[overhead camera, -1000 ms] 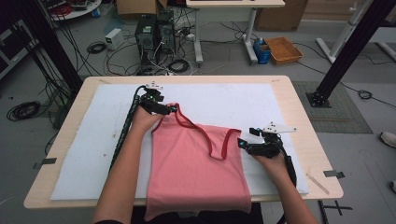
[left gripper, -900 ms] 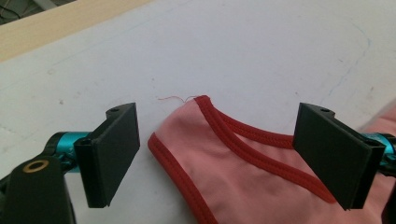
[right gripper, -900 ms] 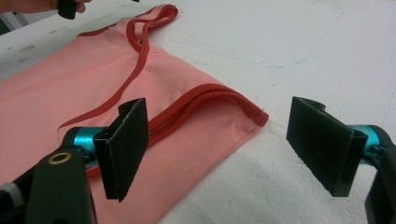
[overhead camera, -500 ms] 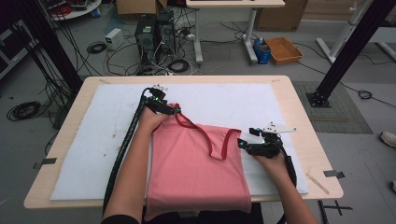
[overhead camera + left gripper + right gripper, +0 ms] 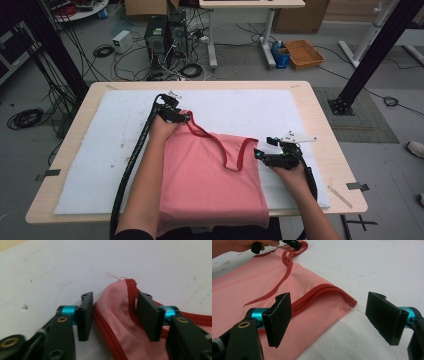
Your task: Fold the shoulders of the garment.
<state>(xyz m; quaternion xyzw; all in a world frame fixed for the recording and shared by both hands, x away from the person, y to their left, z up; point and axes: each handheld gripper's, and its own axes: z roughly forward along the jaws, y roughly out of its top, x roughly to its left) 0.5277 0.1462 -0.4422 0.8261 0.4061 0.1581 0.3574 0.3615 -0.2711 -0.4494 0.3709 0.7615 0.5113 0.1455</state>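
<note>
A pink sleeveless top (image 5: 210, 175) with red trim lies flat on the white mat, its hem hanging over the near edge. My left gripper (image 5: 184, 117) is at its far left shoulder strap. In the left gripper view the strap end (image 5: 120, 297) lies between the jaws of that gripper (image 5: 112, 315), which have just been closing and still stand apart. My right gripper (image 5: 257, 155) rests at the top's right shoulder. Its jaws are wide open in the right gripper view (image 5: 329, 315), either side of the trimmed corner (image 5: 348, 300).
The white mat (image 5: 300, 110) covers most of the wooden table (image 5: 320, 100). A thin stick (image 5: 340, 196) and a tape piece (image 5: 359, 186) lie at the table's right front. Computers, cables and an orange box (image 5: 302, 52) stand on the floor beyond.
My left hand has edged a little to the right, onto the strap end, and the strap loop has shifted slightly. The right gripper has stayed put.
</note>
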